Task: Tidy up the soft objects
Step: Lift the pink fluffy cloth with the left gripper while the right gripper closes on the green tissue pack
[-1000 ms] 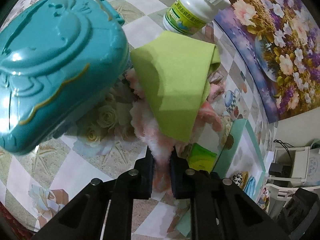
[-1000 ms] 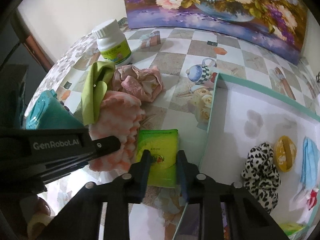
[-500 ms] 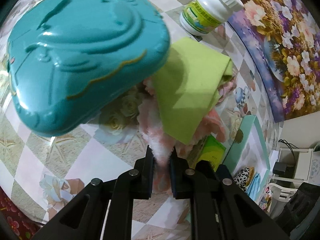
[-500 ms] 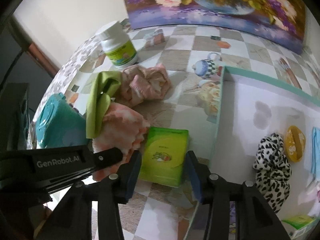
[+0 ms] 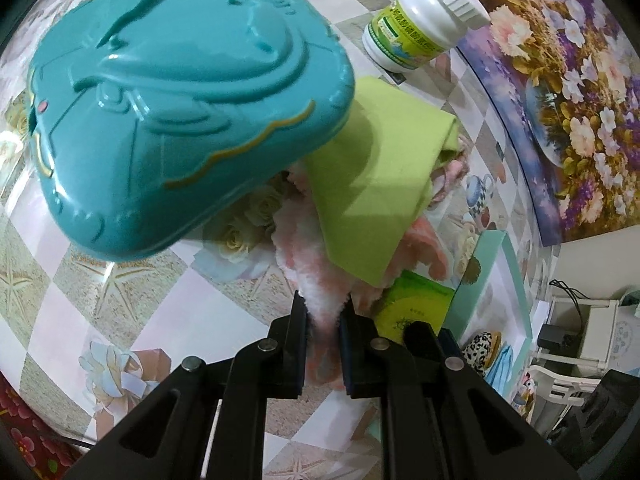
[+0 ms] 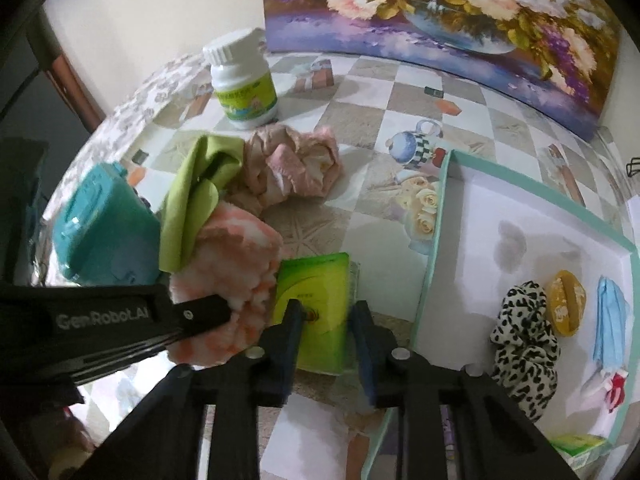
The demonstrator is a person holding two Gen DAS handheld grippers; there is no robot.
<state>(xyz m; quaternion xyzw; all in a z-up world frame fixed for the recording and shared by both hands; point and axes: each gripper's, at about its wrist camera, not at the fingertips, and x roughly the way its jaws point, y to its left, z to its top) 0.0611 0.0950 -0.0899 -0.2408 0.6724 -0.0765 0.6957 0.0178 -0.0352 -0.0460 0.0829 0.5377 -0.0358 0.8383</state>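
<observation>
My left gripper [image 5: 323, 308] is shut on the near edge of a fluffy pink-and-white cloth [image 5: 304, 264], which bunches up off the table. A folded green cloth [image 5: 372, 184] lies draped over it. In the right wrist view the same pink cloth [image 6: 236, 264] hangs from the left gripper's fingertip [image 6: 200, 314]. My right gripper [image 6: 326, 312] points down at a green tissue pack [image 6: 316, 280] lying flat beside the pink cloth. Its jaws are closing on the pack, and the pads press on it. A crumpled pale pink fabric [image 6: 296, 164] lies behind the two cloths.
A teal plastic case [image 5: 180, 112] stands left of the cloths, close to them. A white bottle [image 6: 244, 88] is at the back. To the right, a teal-rimmed white box [image 6: 430, 260] holds a leopard scrunchie [image 6: 524, 332], a yellow item and a blue mask. A flower painting [image 6: 440, 8] leans behind.
The right jaws spread wide around the green pack half a second ago and have narrowed onto it again. In the left wrist view the teal case now overlaps the green cloth.
</observation>
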